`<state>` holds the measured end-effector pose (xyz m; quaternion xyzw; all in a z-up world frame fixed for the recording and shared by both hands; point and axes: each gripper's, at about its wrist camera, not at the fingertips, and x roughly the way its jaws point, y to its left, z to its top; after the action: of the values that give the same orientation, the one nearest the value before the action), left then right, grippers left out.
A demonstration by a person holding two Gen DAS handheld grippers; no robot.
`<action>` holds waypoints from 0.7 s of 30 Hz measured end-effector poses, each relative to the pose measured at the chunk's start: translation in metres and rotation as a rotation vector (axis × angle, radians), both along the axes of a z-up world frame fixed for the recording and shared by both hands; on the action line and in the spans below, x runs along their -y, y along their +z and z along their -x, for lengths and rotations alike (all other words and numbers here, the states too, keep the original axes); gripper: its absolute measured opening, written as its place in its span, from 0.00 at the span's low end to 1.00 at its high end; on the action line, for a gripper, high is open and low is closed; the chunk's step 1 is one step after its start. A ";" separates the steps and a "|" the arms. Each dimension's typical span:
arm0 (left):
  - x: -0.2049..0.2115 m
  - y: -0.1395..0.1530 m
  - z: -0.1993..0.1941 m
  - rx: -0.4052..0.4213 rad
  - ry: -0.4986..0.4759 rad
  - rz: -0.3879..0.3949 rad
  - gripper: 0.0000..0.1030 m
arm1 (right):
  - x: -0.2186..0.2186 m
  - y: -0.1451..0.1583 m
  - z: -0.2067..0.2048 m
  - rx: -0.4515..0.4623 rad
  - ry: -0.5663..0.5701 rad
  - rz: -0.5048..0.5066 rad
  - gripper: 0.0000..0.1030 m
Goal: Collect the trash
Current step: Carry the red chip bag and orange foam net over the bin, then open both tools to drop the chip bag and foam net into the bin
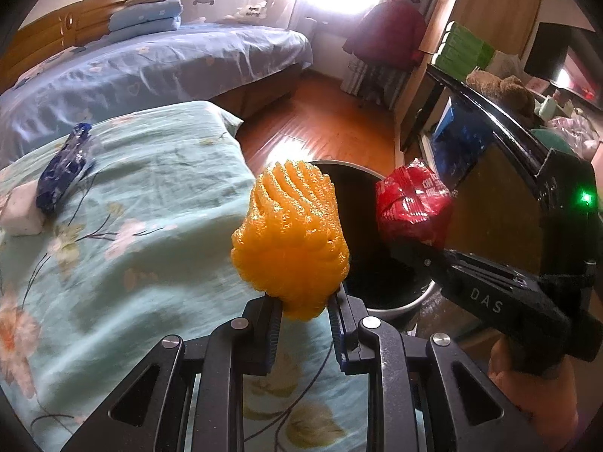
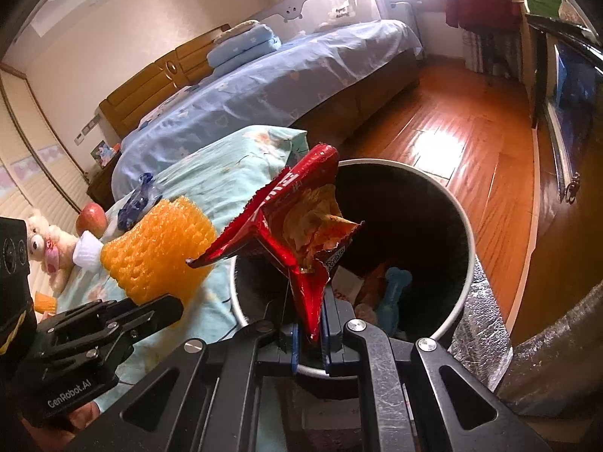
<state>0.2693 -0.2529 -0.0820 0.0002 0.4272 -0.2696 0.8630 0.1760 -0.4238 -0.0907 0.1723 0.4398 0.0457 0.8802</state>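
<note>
Orange foam net [image 1: 290,237] clamped in the left gripper [image 1: 305,310] jaws, red wrapper [image 2: 301,233] in the right gripper [image 2: 311,333] jaws: carry both fully over the bin [image 2: 465,222] rim before letting go.

a lived-in home bedroom is shown here. a big bed [image 1: 158,60] with a blue flowered sheet and a wooden headboard [image 2: 158,86] is seen, folded blue quilts [image 1: 145,17] stacked on it. a wood plank floor [image 2: 452,143] is lit from a bright window, a red coat [image 1: 388,34] is hung by the curtain, and a plush toy [image 2: 41,241] is left lying on the nearer bedding.
</note>
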 end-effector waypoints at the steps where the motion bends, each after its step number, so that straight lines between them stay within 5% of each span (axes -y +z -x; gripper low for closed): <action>1: 0.003 0.000 -0.001 0.000 -0.004 -0.003 0.21 | 0.002 0.000 -0.001 -0.001 -0.002 0.000 0.08; 21: 0.035 -0.009 -0.026 -0.023 -0.034 -0.026 0.22 | 0.027 -0.010 -0.021 -0.035 -0.035 -0.015 0.08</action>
<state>0.2951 -0.2882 -0.0911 0.0156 0.4406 -0.2785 0.8533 0.1971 -0.4508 -0.1005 0.1872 0.4520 0.0307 0.8716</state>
